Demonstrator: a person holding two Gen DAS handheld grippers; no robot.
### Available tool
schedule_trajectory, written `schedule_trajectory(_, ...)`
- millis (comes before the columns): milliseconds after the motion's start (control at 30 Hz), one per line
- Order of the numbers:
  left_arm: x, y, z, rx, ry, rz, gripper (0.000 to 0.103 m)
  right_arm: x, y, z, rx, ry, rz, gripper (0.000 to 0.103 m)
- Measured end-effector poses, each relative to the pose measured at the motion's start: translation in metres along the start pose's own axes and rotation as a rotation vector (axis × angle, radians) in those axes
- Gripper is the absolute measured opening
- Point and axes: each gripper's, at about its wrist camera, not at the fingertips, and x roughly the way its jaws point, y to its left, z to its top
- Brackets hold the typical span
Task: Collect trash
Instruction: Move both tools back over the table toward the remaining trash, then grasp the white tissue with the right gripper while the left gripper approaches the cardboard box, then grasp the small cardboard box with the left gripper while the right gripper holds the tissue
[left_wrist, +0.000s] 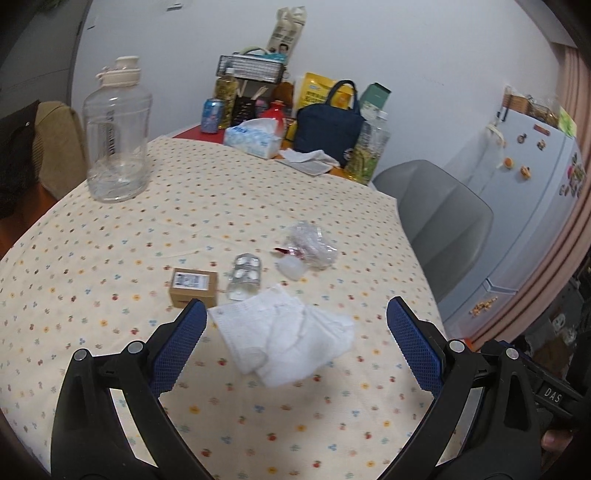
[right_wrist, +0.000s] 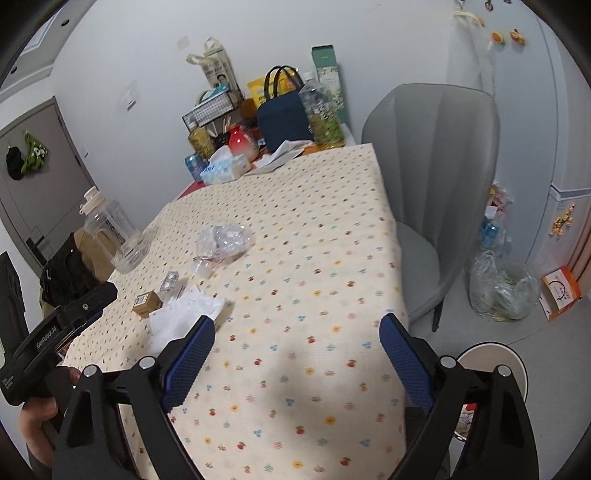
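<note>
Left wrist view: left gripper (left_wrist: 295, 317) is hovering, jaws apart, over a crumpled tissue (left_wrist: 284, 339) (right gripper (right_wrist: 297, 328) also gaping, empty).

Wide-open right tool (right_wrist: 297, 334) above tablecloth (right_wrist: 314, 258), crumpled tissue (right_wrist: 184, 314) perhaps nearest.

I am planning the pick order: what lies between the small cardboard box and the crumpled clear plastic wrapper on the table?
In the left wrist view, a blister pack lies between the cardboard box and the clear plastic wrapper.
</note>
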Motion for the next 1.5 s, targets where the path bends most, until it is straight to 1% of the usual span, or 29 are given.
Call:
schedule_trajectory(333,0.016,0.056,0.003,-0.087,0.011,0.081,0.097,0.052,0.021,0.001,0.011,0.095,0.038,0.077)
schedule_trajectory(567,0.032,0.079,0.000,-0.117,0.036,0.124,0.097,0.094,0.048,0.000,-0.023,0.182,0.094,0.071)
schedule_trajectory(767,0.046,0.096,-0.003,-0.144,0.074,0.159,0.097,0.128,0.075,-0.003,-0.057,0.239,0.124,0.061)
schedule_trajectory(833,0.052,0.095,-0.003,-0.138,0.084,0.163,0.097,0.138,0.080,-0.004,-0.057,0.249,0.123,0.053)
schedule_trajectory(867,0.056,0.093,-0.002,-0.125,0.092,0.166,0.097,0.139,0.081,-0.004,-0.059,0.235,0.112,0.050)
schedule_trajectory(900,0.060,0.092,-0.002,-0.115,0.098,0.179,0.097,0.141,0.082,-0.004,-0.060,0.230,0.101,0.041)
schedule_trajectory(933,0.063,0.090,-0.002,-0.107,0.102,0.195,0.097,0.143,0.082,-0.002,-0.058,0.232,0.102,0.024)
schedule_trajectory(967,0.067,0.087,-0.001,-0.100,0.103,0.206,0.097,0.147,0.081,-0.001,-0.046,0.248,0.121,0.016)
schedule_trajectory(1000,0.070,0.085,-0.001,-0.093,0.102,0.205,0.097,0.149,0.080,-0.001,-0.038,0.264,0.136,0.013)
schedule_trajectory(1033,0.072,0.082,-0.001,-0.084,0.102,0.208,0.096,0.149,0.079,0.000,-0.040,0.262,0.137,0.008)
schedule_trajectory(1100,0.078,0.078,0.000,-0.072,0.106,0.220,0.092,0.145,0.079,0.001,-0.058,0.247,0.130,0.007)
schedule_trajectory(1200,0.085,0.078,0.001,-0.088,0.124,0.216,0.082,0.137,0.074,0.001,-0.057,0.233,0.130,0.006)
schedule_trajectory(1267,0.089,0.079,0.001,-0.103,0.134,0.215,0.072,0.131,0.069,0.003,-0.044,0.225,0.128,0.006)
schedule_trajectory(1300,0.090,0.079,0.002,-0.103,0.136,0.214,0.070,0.128,0.066,0.003,-0.038,0.221,0.128,0.006)
schedule_trajectory(1367,0.093,0.077,0.001,-0.091,0.148,0.208,0.059,0.122,0.060,0.005,-0.026,0.213,0.126,0.006)
schedule_trajectory(1400,0.094,0.076,0.001,-0.085,0.152,0.208,0.055,0.119,0.057,0.005,-0.022,0.210,0.125,0.006)
schedule_trajectory(1433,0.093,0.076,0.000,-0.084,0.153,0.208,0.048,0.116,0.054,0.006,-0.017,0.205,0.124,0.006)
schedule_trajectory(1500,0.090,0.076,0.001,-0.094,0.149,0.196,0.048,0.110,0.050,0.007,-0.011,0.198,0.122,0.006)
